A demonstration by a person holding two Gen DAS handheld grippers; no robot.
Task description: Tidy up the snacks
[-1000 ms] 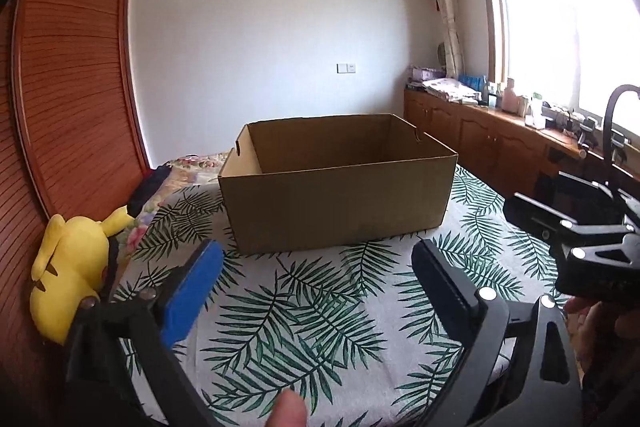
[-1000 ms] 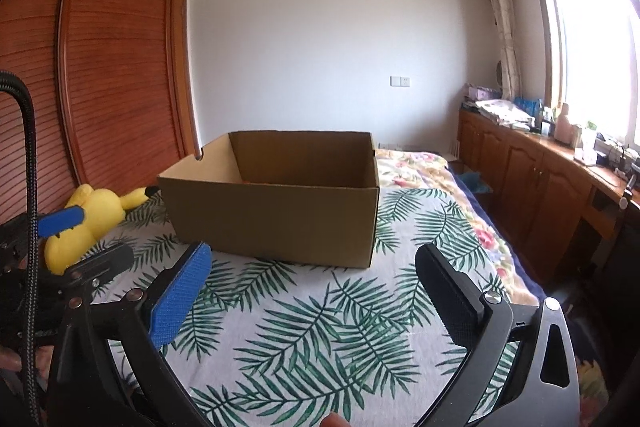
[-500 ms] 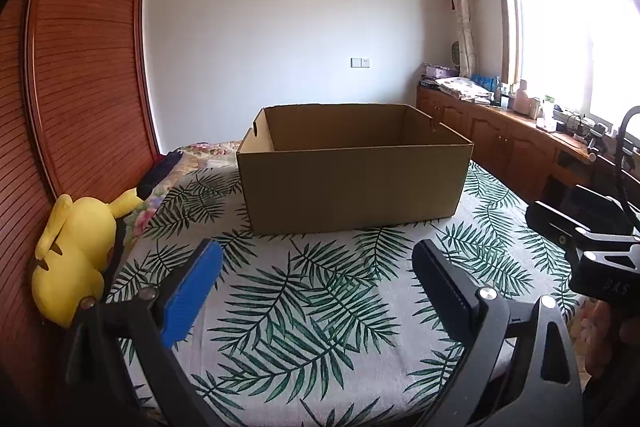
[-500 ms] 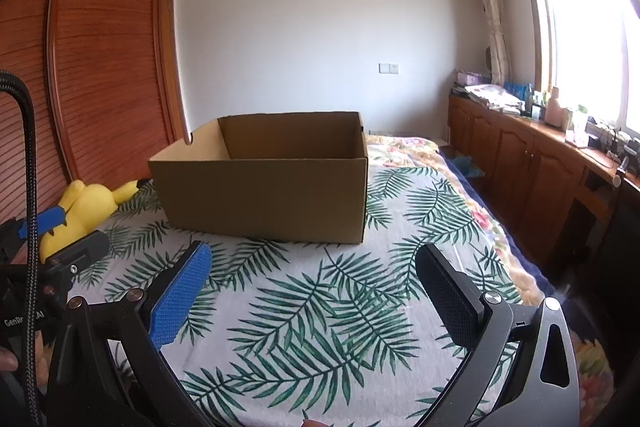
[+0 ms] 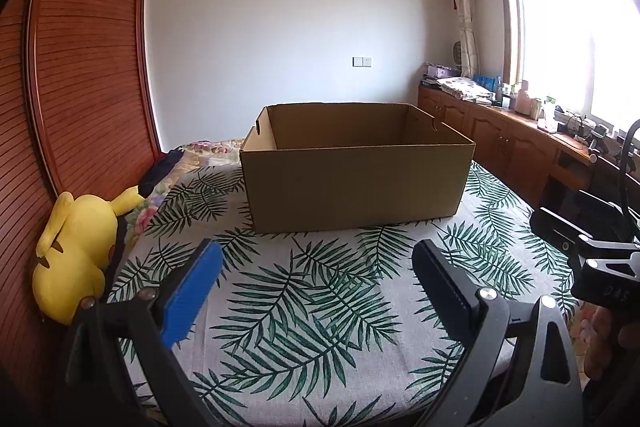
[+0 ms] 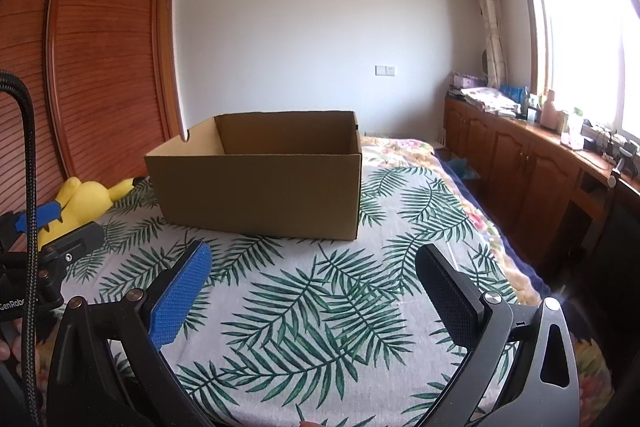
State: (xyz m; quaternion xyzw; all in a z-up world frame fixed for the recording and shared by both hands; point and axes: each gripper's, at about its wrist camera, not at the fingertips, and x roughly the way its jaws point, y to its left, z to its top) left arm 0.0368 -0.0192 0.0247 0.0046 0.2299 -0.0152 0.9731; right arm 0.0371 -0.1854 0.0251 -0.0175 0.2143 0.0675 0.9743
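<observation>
An open brown cardboard box point(image 5: 356, 183) stands on a bed with a palm-leaf cover point(image 5: 312, 299); it also shows in the right wrist view point(image 6: 260, 183). What lies in the box is hidden by its walls. No snacks are in view. My left gripper point(image 5: 316, 263) is open and empty, held above the cover in front of the box. My right gripper point(image 6: 312, 263) is open and empty, in front of the box's right corner. Each gripper shows at the edge of the other's view, the right one point(image 5: 592, 251) and the left one point(image 6: 52, 239).
A yellow plush toy point(image 5: 76, 247) lies at the bed's left edge against a wooden wardrobe point(image 5: 80, 67). Wooden cabinets point(image 6: 532, 163) with clutter on top run under the window on the right. A floor gap separates bed and cabinets.
Both wrist views have tilted and lifted a little, so the box sits lower in the frame and less of its inside shows. Both grippers stay open.
</observation>
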